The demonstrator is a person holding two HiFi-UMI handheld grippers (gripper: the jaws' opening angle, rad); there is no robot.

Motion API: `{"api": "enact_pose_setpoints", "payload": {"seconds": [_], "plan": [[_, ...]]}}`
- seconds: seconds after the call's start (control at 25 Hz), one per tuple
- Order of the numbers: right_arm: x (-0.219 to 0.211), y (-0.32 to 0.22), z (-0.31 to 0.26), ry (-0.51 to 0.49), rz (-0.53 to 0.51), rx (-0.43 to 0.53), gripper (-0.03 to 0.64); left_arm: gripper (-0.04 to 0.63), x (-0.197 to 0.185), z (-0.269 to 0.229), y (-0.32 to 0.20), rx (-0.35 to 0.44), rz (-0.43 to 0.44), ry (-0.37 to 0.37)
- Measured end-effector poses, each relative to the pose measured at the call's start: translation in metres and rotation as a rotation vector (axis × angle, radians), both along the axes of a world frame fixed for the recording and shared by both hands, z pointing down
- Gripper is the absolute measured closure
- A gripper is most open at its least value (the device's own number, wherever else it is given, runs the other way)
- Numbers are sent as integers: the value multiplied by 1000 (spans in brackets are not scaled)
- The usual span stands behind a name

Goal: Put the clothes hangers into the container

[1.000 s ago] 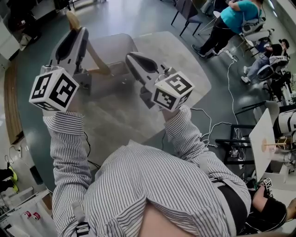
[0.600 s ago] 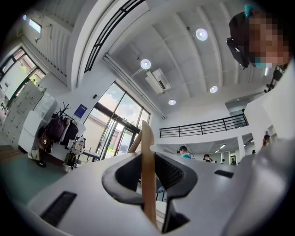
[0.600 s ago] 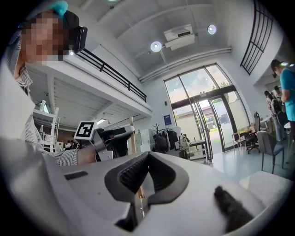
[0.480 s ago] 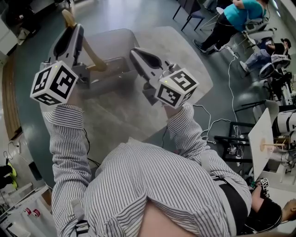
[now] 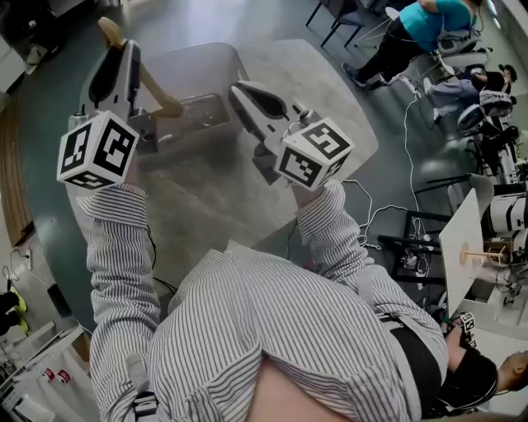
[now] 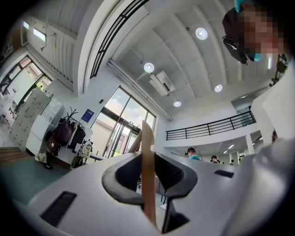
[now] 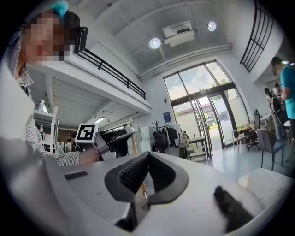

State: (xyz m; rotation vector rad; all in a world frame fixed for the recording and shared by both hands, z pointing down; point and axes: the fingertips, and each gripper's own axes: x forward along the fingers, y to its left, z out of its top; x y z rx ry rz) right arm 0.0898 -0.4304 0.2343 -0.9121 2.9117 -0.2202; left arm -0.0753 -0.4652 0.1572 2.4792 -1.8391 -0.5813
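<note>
With my left gripper (image 5: 122, 51) clamped on the hanger (image 5: 161, 92) and the right gripper (image 5: 241, 91) closed empty, I'd lower it fully inside the container (image 5: 206, 64) before releasing.

Grey table (image 5: 322, 99) — white cables (image 5: 367, 218) trailing beside it, a teal-shirted person (image 5: 425, 21) beyond.

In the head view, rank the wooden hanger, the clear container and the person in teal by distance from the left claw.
1. Wooden hanger: gripped in the left claw.
2. Container: just right of it.
3. Person in teal: far upper right.
</note>
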Motion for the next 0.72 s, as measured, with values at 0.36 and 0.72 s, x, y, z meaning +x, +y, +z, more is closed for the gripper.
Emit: {"api": "enact_pose_setpoints", "payload": {"seconds": [0.36,0.72], "plan": [[-4,4,12,9,-1,-28,602,505,1,31,11,-32,-37,-20],[-8,7,28,33,-11,-58,603,505,8,65,16,-160,-32,-69]]}}
